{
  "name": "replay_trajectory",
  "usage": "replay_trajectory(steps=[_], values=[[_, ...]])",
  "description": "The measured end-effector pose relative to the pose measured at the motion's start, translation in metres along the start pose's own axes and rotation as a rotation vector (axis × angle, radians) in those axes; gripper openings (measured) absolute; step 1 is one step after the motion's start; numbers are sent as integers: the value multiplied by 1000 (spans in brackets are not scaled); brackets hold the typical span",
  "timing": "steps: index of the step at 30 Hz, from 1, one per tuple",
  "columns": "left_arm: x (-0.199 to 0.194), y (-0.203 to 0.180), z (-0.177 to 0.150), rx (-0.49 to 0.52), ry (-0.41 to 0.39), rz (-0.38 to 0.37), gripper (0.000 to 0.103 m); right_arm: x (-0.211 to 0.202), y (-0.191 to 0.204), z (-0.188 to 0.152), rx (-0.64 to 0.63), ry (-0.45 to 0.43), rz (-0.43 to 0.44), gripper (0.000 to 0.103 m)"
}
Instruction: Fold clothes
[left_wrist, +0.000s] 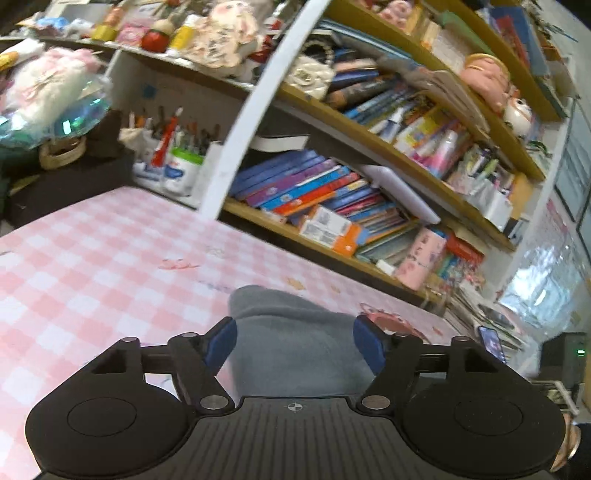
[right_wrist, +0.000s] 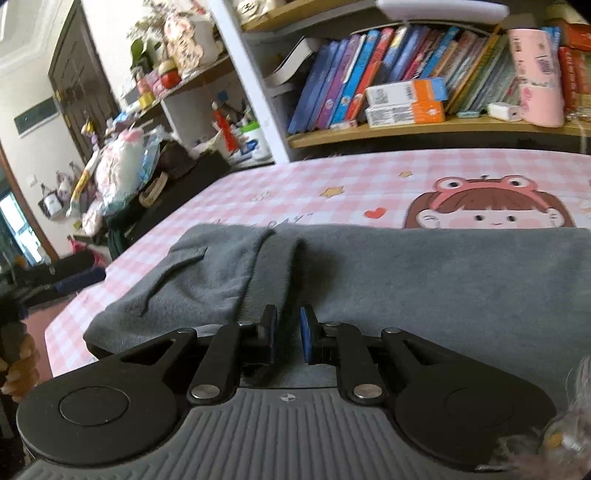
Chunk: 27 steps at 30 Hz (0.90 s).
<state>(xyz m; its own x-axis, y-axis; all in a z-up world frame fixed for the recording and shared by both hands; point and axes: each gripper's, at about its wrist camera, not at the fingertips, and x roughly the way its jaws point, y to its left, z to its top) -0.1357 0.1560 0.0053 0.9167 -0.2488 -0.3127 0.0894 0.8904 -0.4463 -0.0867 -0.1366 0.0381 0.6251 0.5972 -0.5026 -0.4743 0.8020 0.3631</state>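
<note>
Left gripper (left_wrist: 294, 341) wide over grey garment (right_wrist: 369, 269) edge, right gripper (right_wrist: 289, 334) slightly parted, empty.

You are in a home, likely a child's room. Children's books (right_wrist: 369, 74) crowd the wooden shelves (left_wrist: 406, 155) at upper right of both views, plush toys (left_wrist: 225, 33) sit along the top, and a pink checked cartoon cloth (right_wrist: 369, 184) covers the desk.

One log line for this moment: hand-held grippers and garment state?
left hand-held gripper: open over grey garment | right hand-held gripper: nearly closed, grip unclear | garment: on pink checked cloth
</note>
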Motion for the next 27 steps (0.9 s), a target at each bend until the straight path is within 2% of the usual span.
replay_trajectory(steps=[2, 5, 8, 9, 15, 19, 23, 26, 27], values=[[3, 7, -2, -34, 19, 6, 77, -14, -8, 1, 17, -12, -20, 15], [10, 13, -5, -70, 49, -6, 81, -39, -24, 1, 43, -38, -83, 24], [17, 16, -7, -84, 74, -1, 82, -69, -41, -3, 75, -57, -155, 29], [19, 16, -8, -89, 80, 2, 82, -79, -46, -5, 85, -61, -177, 34], [27, 19, -12, -116, 112, 2, 82, -120, -76, -26, 199, -30, -261, 51], [32, 20, -14, -136, 135, -13, 82, -124, -92, -37, 307, 10, -258, 55], [39, 26, -17, -190, 155, -41, 81, -114, -105, -38, 411, 21, -198, 57], [46, 31, -18, -238, 164, -61, 78, -105, -112, -33, 470, 17, -161, 59], [49, 32, -18, -247, 168, -62, 73, -101, -114, -31, 485, 14, -153, 59]])
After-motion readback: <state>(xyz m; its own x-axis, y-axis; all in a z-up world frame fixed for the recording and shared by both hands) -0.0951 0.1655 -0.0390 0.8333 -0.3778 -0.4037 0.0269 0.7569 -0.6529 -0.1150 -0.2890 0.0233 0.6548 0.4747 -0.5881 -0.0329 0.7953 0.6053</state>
